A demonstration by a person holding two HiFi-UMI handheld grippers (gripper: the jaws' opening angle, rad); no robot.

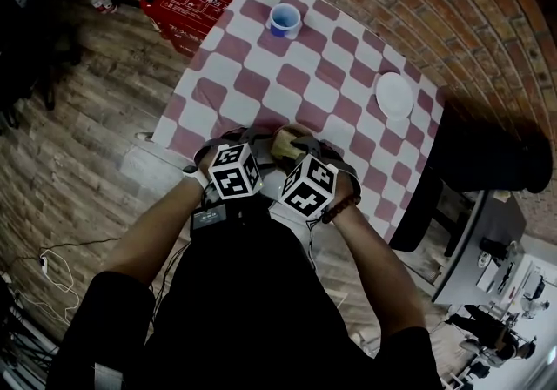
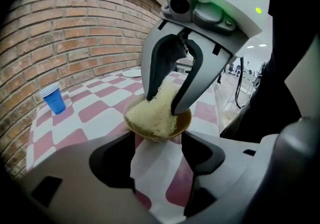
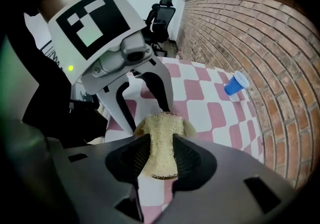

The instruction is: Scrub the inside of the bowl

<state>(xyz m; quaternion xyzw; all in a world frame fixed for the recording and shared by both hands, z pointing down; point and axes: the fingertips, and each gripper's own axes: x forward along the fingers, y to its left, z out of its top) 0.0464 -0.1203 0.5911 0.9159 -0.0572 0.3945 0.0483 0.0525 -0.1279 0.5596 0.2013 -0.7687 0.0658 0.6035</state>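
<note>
A small brown bowl (image 2: pixel 185 121) rests on the red-and-white checked cloth (image 1: pixel 252 84) near the table's front edge. A pale yellow scrub sponge (image 2: pixel 152 115) fills its inside. My right gripper (image 3: pixel 160 150) is shut on the sponge (image 3: pixel 160 138) and pushes it down into the bowl (image 3: pixel 189 129). My left gripper (image 2: pixel 159 143) faces it from the other side, its jaws closed against the bowl's lower sides. In the head view both grippers meet over the sponge (image 1: pixel 285 144), left gripper (image 1: pixel 257 143) and right gripper (image 1: pixel 300 151), and the bowl is mostly hidden.
A blue cup (image 1: pixel 285 20) stands at the table's far end by the brick wall. Toward the right edge lies a white plate (image 1: pixel 394 94). A red box (image 1: pixel 187 7) sits on the wooden floor beyond the table. A black chair (image 1: pixel 487 153) stands to the right.
</note>
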